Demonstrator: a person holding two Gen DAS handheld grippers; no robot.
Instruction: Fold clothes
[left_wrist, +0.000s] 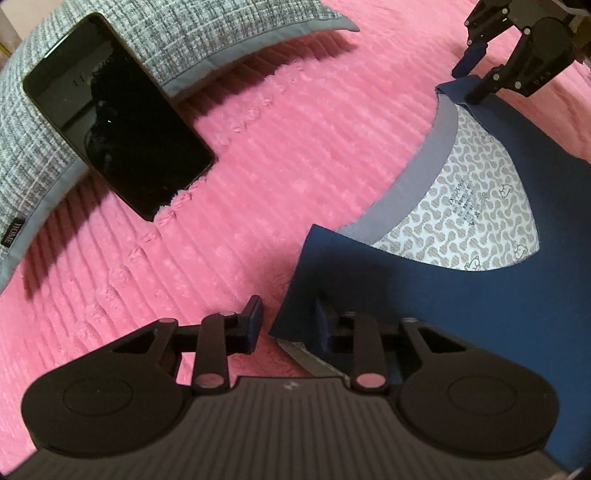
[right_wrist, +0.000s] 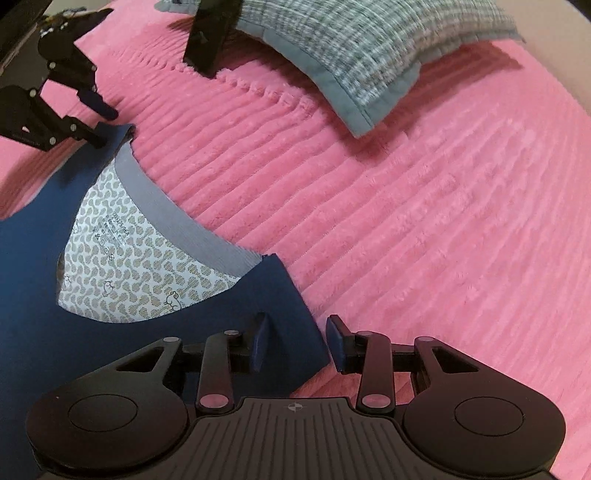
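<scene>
Both wrist cameras sit low and close over the pink bed (left_wrist: 258, 147), looking forward toward the pillow (left_wrist: 221, 37). They share the shirt (right_wrist: 37, 332) collar, pillow and probably a phone (left_wrist: 118, 114).

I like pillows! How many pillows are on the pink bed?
1. The grey checked pillow lies at the far side of the pink blanket, with a phone leaning on it. Others may lie out of view.

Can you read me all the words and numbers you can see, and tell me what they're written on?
"HOME": on the small black tag sewn on the grey pillow's edge.
Printed size label inside the blue shirt's neck: several lines, too small and blurred to read surely.
White letters on the right gripper's black arm: too blurred to read.
The phone screen is dark, with no words.
</scene>
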